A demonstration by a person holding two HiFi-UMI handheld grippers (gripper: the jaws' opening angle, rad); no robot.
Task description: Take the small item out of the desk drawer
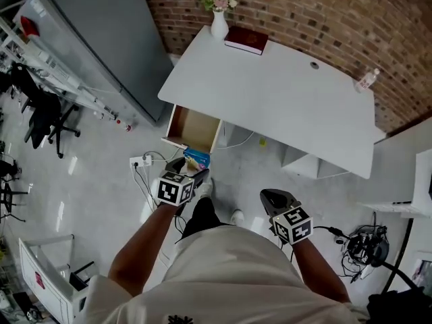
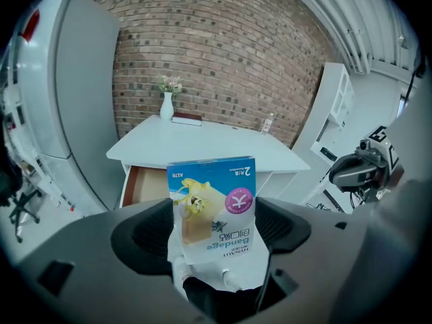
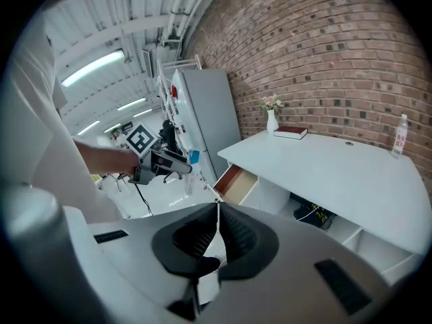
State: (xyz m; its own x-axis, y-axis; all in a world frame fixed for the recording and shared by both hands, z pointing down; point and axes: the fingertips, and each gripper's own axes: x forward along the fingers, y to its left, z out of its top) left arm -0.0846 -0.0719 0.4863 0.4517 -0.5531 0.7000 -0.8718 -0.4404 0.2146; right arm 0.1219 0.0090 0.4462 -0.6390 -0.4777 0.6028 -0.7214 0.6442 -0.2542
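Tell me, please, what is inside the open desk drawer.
The drawer shows only its bare wooden bottom. Its rear is covered by the desk top, and the bandage box in the left gripper blocks part of it from that gripper's view.

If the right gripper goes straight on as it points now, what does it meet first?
Probably the open drawer of the desk, or the floor before it; depth is unclear.

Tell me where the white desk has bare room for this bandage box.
The desk is bare across its middle and front, between the red book and the bottle. Only the back corner by the vase is crowded.
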